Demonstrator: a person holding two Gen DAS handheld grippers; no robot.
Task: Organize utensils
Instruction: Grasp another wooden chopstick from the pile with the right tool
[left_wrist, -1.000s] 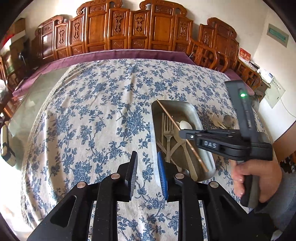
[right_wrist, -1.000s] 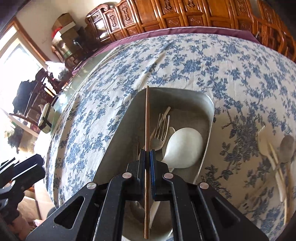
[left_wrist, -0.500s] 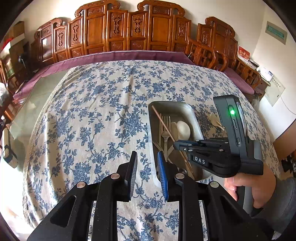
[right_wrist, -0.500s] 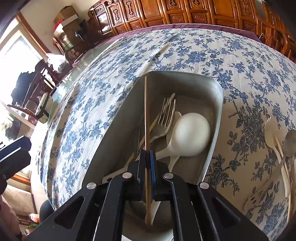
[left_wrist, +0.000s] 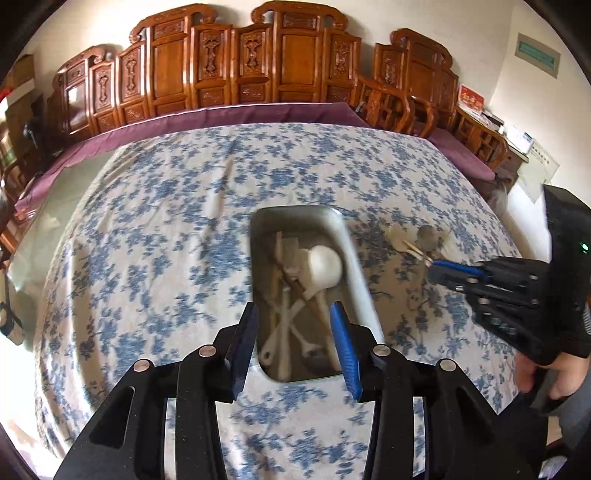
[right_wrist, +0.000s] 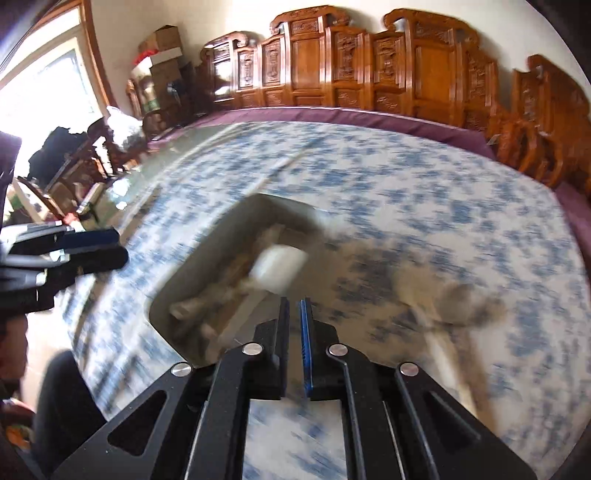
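Utensils (left_wrist: 299, 280) lie heaped in the metal tray (left_wrist: 354, 258) at frame center on the floral tablecloth (left_wrist: 147, 258), a white spoon (left_wrist: 325, 264) on top. Left gripper (left_wrist: 293, 347), lower center, is spread wide and empty. Right gripper (right_wrist: 293, 343) is nearly closed, a narrow empty gap showing. 2 more utensils (left_wrist: 417, 240) lie right of the tray.

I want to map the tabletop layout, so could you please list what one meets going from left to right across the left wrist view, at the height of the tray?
Bare floral tablecloth → metal tray holding the white spoon → loose utensils on the cloth → right tool.
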